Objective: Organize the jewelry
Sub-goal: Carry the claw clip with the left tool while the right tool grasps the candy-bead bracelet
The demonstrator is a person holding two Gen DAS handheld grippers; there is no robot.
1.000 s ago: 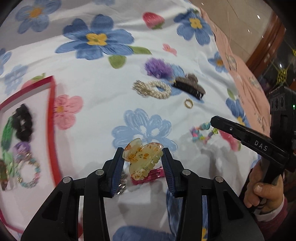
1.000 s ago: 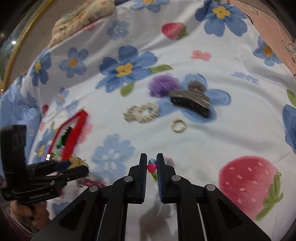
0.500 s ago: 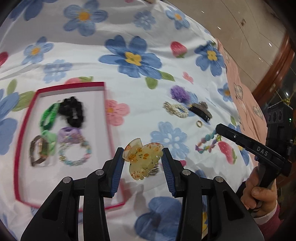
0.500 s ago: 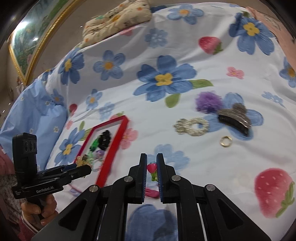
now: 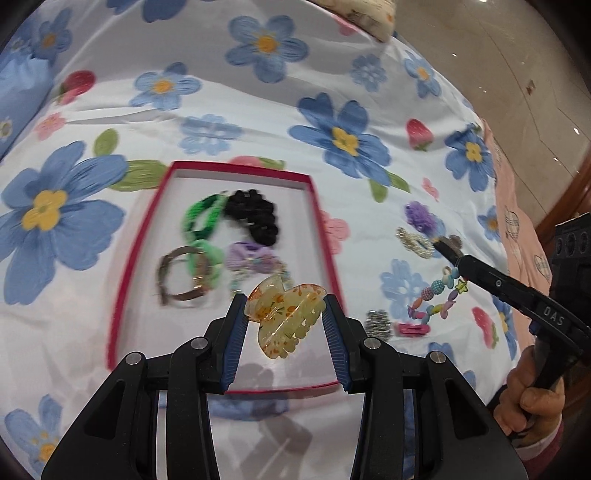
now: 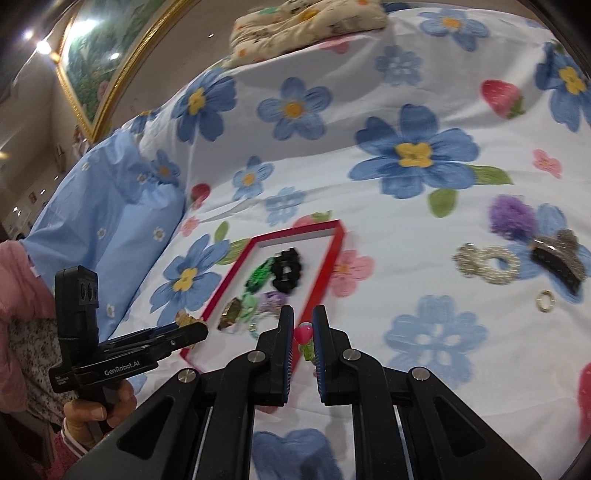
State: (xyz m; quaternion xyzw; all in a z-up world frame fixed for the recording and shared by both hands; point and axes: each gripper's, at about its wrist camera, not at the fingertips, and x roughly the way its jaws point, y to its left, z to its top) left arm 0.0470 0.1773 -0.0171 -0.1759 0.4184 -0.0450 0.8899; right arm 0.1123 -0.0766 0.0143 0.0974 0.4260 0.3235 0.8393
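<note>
Floral bedding (image 5: 258, 110) with blue flowers and strawberries fills both views, and a red-rimmed tray (image 5: 140, 236) sits on it as our landmark. Left hand-held gripper (image 5: 286, 317) first: its blue-padded jaws are closed on a translucent amber claw clip (image 5: 284, 321), held in the air above the tray's near end, jaws spread only as wide as the clip. Over to the right hand-held gripper (image 6: 303, 341): jaws nearly together, pinching a strand of beads, with a pink bead (image 6: 302, 332) and a green one showing in the gap. From the left wrist view that beaded bracelet (image 5: 437, 295) dangles from the right gripper's tip, off to the right of the tray. Inside the tray lie a black scrunchie (image 5: 255, 218), a green hair tie (image 5: 201, 221), a brown bangle (image 5: 181, 277) and a lilac piece (image 5: 247, 258), all bunched in the middle, somewhat blurred. Right of the tray, on the bedding, a silvery clip (image 5: 377, 323) lies just beside a pink hair clip (image 5: 412, 328). Farther out from the tray sit a pearl ring-shaped tie (image 6: 485, 264), a purple fluffy scrunchie (image 6: 511, 218), a dark glittery claw clip (image 6: 559, 258) and a small gold ring (image 6: 546, 300). Beyond the tray's far end, a patterned cushion (image 6: 306, 22) rests at the edge of the bed.
</note>
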